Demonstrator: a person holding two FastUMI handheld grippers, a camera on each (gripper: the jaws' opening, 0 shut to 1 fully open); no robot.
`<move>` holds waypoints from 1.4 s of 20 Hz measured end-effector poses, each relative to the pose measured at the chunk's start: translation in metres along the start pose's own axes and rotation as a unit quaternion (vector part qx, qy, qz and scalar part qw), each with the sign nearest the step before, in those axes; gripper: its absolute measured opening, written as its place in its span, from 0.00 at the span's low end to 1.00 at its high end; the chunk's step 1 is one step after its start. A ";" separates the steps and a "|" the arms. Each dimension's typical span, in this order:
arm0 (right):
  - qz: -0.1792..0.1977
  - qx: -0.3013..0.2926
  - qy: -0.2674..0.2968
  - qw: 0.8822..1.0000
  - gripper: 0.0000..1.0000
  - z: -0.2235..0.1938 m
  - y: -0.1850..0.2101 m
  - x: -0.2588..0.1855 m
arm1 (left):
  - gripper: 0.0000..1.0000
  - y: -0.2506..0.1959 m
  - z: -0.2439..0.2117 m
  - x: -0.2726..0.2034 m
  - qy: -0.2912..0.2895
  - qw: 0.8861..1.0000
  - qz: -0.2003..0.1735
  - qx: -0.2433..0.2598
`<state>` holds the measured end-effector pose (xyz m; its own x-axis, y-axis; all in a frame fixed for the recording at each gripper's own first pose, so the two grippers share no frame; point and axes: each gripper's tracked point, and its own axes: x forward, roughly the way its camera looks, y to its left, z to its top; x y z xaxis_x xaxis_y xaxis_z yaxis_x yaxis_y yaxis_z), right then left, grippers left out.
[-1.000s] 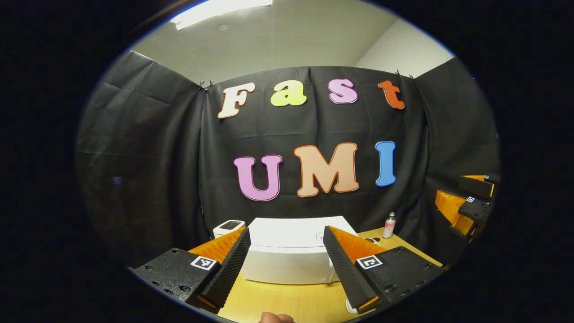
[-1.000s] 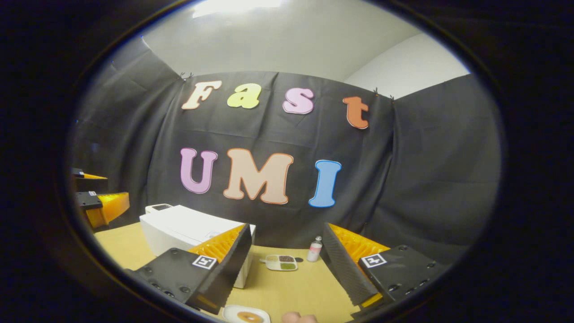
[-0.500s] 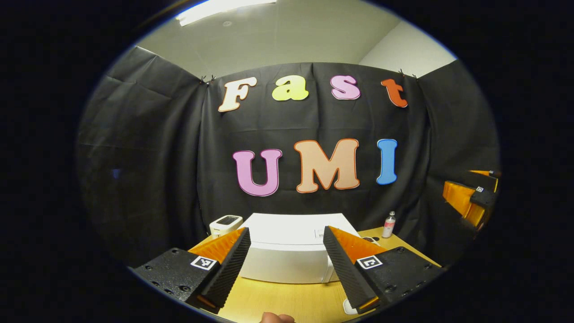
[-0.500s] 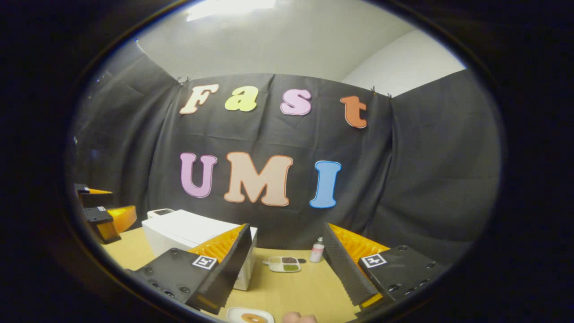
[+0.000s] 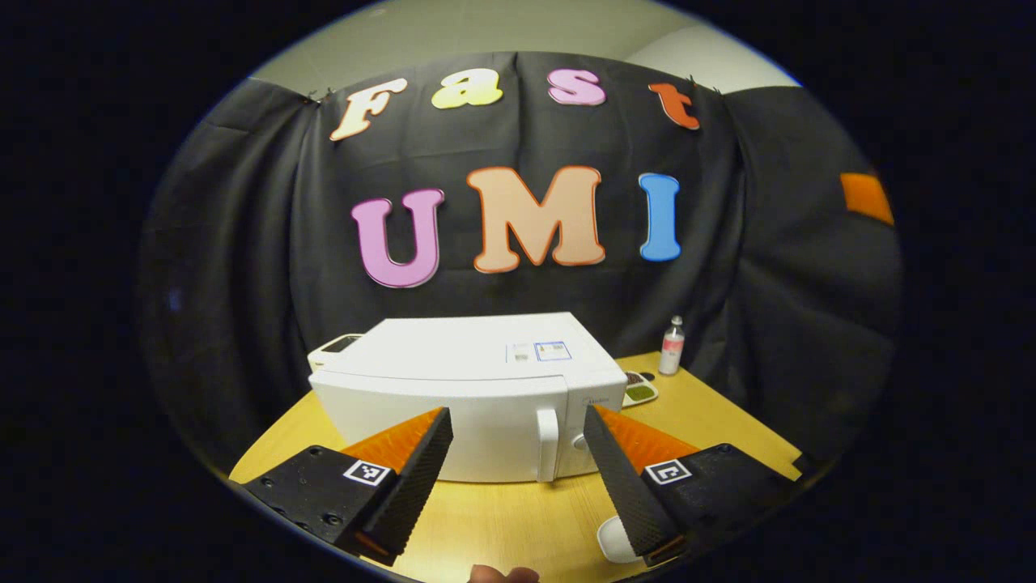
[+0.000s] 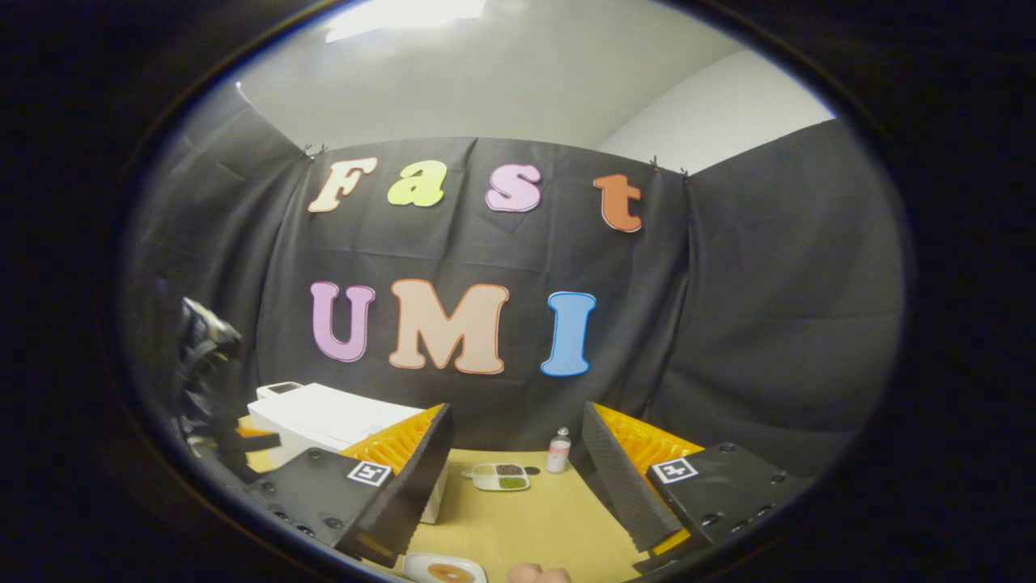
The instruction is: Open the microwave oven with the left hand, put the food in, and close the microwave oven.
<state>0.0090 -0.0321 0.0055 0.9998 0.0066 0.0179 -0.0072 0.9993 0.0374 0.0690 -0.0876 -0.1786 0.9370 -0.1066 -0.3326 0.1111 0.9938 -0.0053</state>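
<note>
The left gripper (image 5: 518, 478) is being held with its fingers spread wide and nothing between them, and the vertical door handle (image 5: 548, 444) of the microwave oven (image 5: 461, 389) is being framed in the gap, which reads as a line-up for the opening pull. The door is being shown closed, so the first step is judged not yet done. The gripper is being carried low and roughly level over the wooden table (image 5: 502, 526), pointed straight at the oven's front (a fingertip of the holding hand is peeking in at the bottom edge). A white rounded object (image 5: 615, 541) is being glimpsed just beside the right-hand finger; what it is cannot be told. Farther out, a small sectioned dish (image 5: 639, 389) and a little bottle (image 5: 671, 346) are being seen past the oven's right side. The right gripper (image 6: 514, 486) is likewise being kept wide apart and empty, hovering level and well back, apparently in waiting. Just below it, the food, a ring-shaped pastry (image 6: 449, 572) on a white plate (image 6: 421, 564), is being kept near the table's front edge, within easy reach for loading. The oven's corner is being partly hidden behind that gripper's left finger.
</note>
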 end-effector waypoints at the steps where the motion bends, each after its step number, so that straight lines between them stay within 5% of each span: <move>1: -0.002 -0.001 0.001 1.000 0.96 -0.001 -0.003 -0.001 | 0.98 -0.006 -0.012 0.012 0.013 1.000 -0.008 0.004; 13: -0.041 -0.004 0.009 0.999 0.96 -0.008 -0.039 -0.010 | 0.93 -0.015 -0.094 0.097 0.104 0.994 -0.004 0.026; 19: -0.050 -0.003 0.022 0.999 0.96 -0.017 -0.047 -0.012 | 0.64 -0.023 -0.095 0.112 0.095 0.995 0.000 0.038; 21: -0.051 -0.005 0.022 0.998 0.96 -0.017 -0.048 -0.013 | 0.64 -0.023 -0.101 0.116 0.101 0.994 0.002 0.037; 23: -0.053 -0.008 0.023 0.998 0.96 -0.017 -0.050 -0.014 | 0.46 -0.017 -0.115 0.121 0.122 0.992 0.010 0.024; 24: -0.054 -0.009 0.024 0.998 0.96 -0.017 -0.050 -0.015 | 0.27 -0.019 -0.113 0.118 0.116 0.993 0.009 0.008; 28: -0.056 -0.011 0.025 0.998 0.96 -0.018 -0.051 -0.016 | 0.15 -0.020 -0.110 0.119 0.107 0.994 0.003 0.000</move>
<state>-0.0062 -0.0830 -0.0144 0.9939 -0.1040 -0.0361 0.1046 0.9944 0.0153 0.1419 -0.1161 -0.3215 0.8455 -0.0908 -0.5261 0.1048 0.9945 -0.0032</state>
